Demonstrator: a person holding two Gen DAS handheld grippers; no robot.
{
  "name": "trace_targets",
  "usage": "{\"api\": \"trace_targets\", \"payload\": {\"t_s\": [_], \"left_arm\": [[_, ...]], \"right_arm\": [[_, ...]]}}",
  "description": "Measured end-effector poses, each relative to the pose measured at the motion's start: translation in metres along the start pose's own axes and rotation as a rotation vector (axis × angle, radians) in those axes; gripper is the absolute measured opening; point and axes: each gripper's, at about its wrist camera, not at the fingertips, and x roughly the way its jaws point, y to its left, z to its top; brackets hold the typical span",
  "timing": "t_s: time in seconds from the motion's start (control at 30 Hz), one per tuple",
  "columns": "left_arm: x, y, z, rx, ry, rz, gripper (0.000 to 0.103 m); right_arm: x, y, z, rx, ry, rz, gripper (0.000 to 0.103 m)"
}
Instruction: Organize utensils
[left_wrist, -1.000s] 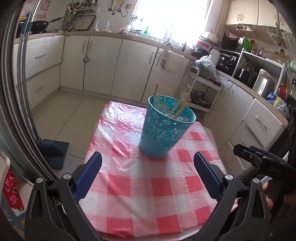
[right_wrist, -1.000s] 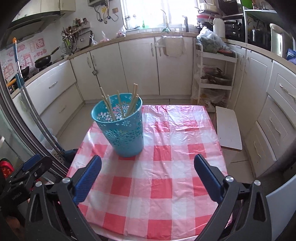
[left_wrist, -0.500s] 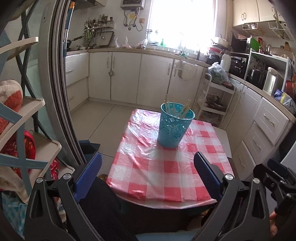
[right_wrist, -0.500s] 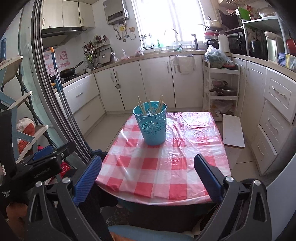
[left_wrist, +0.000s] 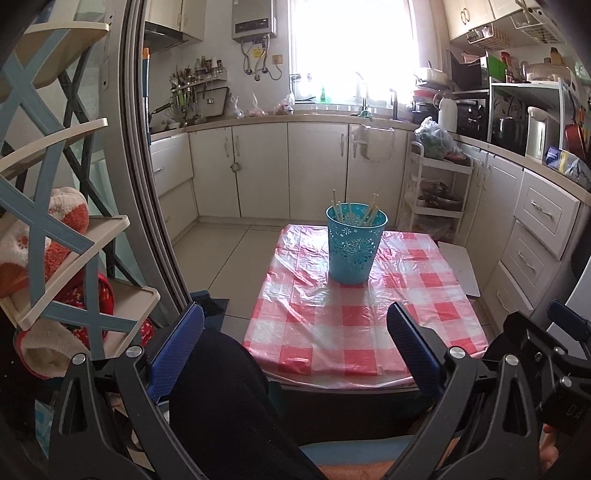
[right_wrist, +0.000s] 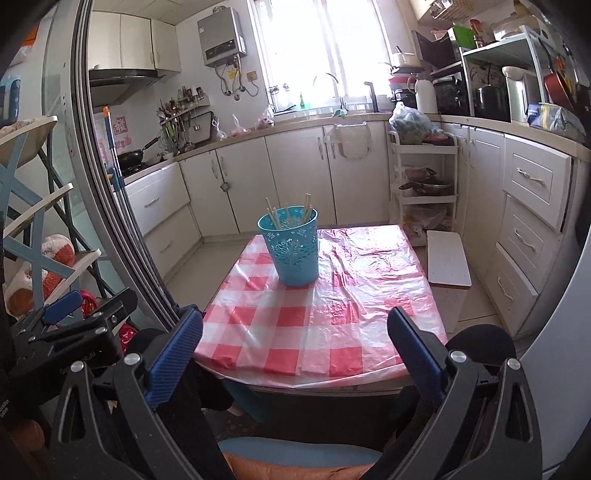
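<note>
Your left gripper (left_wrist: 295, 343) sits at the bottom of the left wrist frame with its jaws spread wide and nothing between them. Its blue fingers (left_wrist: 177, 347) frame the near edge of the table (left_wrist: 354, 384), well short of it. Your right gripper (right_wrist: 295, 343) occupies the bottom of the right wrist frame in the same condition: jaws wide, holding nothing, set back from the table edge.

The teal cup (left_wrist: 355, 245) stands upright in the centre of the left wrist frame, on the far half of the red-and-white checked tablecloth (left_wrist: 332, 325). In the right wrist frame the same cup appears slightly left of centre. Several wooden chopsticks (left_wrist: 371, 212) stand inside the cup, leaning against its rim with their tips above it. Their exact number cannot be told.

A white board (right_wrist: 447, 258) lies just beside the right edge of the table. White cabinets (left_wrist: 317, 166) run across the upper middle of both frames. A shelf rack (left_wrist: 48, 229) fills the left side.
</note>
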Motion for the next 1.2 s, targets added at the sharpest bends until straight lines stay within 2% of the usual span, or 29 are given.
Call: {"api": "trace_targets", "payload": {"t_s": [0.17,0.43,1.2], "left_arm": [[-0.004,0.004,0.001,-0.015,-0.028,0.016,0.095],[0.001,0.005,-0.002,0.003,0.002,0.022,0.095],[0.003,0.011,-0.002,-0.004,0.006,0.041,0.095]], "right_arm": [[0.000,0.002,-0.003,-0.005,0.010,-0.002,0.096],[-0.002,0.006,-0.005,-0.018,0.011,0.000,0.096],[0.001,0.009,-0.006,-0.022,0.031,0.002,0.096]]}}
